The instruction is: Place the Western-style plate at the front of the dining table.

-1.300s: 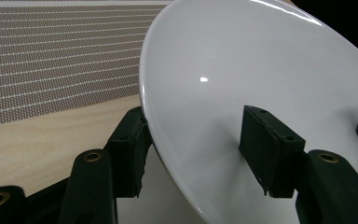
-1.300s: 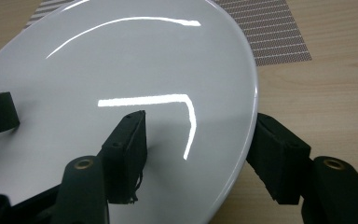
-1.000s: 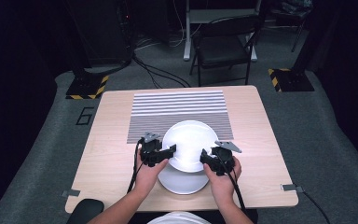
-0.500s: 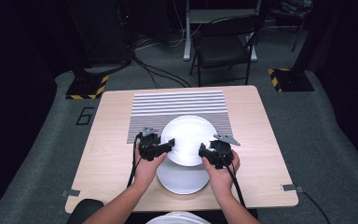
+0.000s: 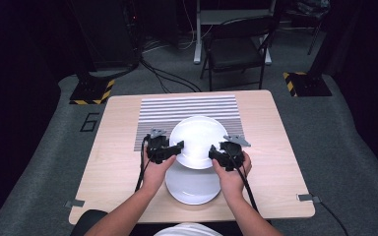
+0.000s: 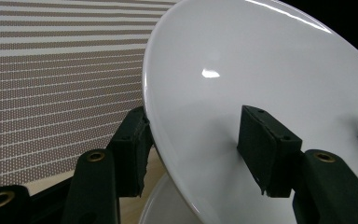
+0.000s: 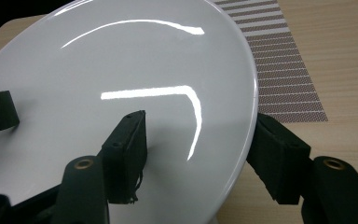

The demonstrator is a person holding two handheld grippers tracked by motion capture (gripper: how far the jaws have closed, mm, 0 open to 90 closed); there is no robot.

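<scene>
Two grippers, the left gripper and the right gripper, each clamp opposite rims of the upper plate, seemingly lifted above the lower plate, so next it likely needs level carrying onto the striped mat.

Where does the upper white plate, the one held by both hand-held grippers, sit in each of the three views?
High view: upper plate at table centre, overlapping the striped mat.
Left gripper view: upper plate takes up the right side, rim between the jaws.
Right gripper view: upper plate takes up the left and centre, rim between the jaws.
Shared landmark: the striped mat.
</scene>
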